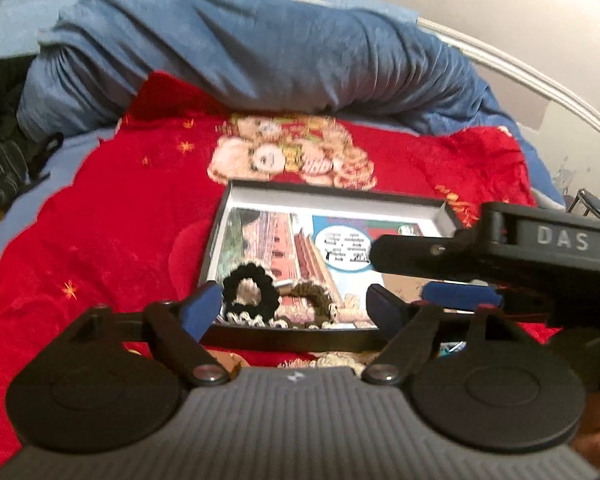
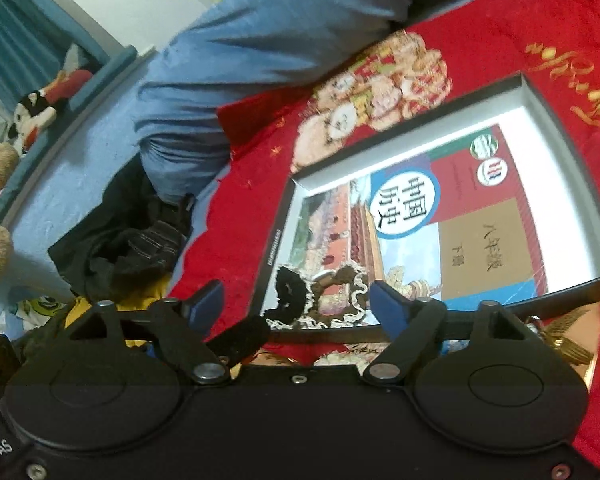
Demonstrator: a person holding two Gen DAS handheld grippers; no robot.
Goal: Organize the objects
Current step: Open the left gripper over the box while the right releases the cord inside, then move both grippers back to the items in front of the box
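A shallow black-rimmed box (image 1: 332, 191) (image 2: 410, 126) lies on a red blanket, with a picture book (image 1: 288, 240) (image 2: 452, 224) flat inside it. A black scrunchie (image 1: 251, 292) (image 2: 290, 294) and a brown scrunchie (image 1: 314, 298) (image 2: 346, 280), both with pale trim, lie in the box's near corner. My left gripper (image 1: 294, 306) is open and empty just in front of the scrunchies. My right gripper (image 2: 296, 304) is open and empty, near the same corner; it also shows in the left wrist view (image 1: 460, 276), reaching in from the right over the box.
The red blanket (image 1: 112, 232) (image 2: 240, 208) covers a bed. A rolled blue duvet (image 1: 240, 52) (image 2: 268, 36) lies behind the box. Dark clothes (image 1: 4, 152) (image 2: 132, 240) are heaped at the left. Plush toys (image 2: 40, 108) sit on a ledge. A gold object (image 2: 568, 336) lies near the box.
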